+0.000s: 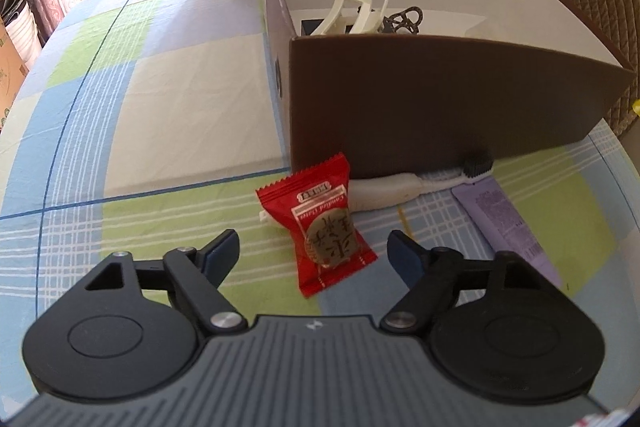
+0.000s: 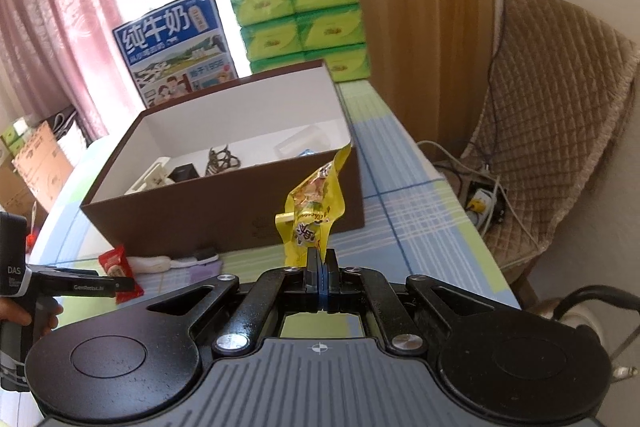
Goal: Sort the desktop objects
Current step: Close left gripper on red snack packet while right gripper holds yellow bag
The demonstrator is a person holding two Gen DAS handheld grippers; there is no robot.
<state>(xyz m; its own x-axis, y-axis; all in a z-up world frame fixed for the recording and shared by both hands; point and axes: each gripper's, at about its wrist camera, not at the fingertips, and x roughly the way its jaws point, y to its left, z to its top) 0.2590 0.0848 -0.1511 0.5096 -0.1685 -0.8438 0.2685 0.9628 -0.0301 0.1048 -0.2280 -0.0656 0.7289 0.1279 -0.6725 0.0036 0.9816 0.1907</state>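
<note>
The left hand-held gripper (image 1: 314, 251) is hovering low over the checked worktop (image 1: 168, 99) with its fingers spread wide, the red snack packet (image 1: 320, 227) lying between them and untouched. Just behind the packet, a white toothbrush (image 1: 384, 189) is lying against the near wall of the brown box (image 1: 440, 103), and a purple tube (image 1: 508, 223) is resting beside it. The right hand-held gripper (image 2: 321, 259) is pinching the bottom edge of a yellow snack packet (image 2: 314, 215), holding it upright in front of the box, off the worktop. Inside the box, a white hair clip (image 1: 348, 15) and a dark ornament (image 1: 404, 19) are sitting.
</note>
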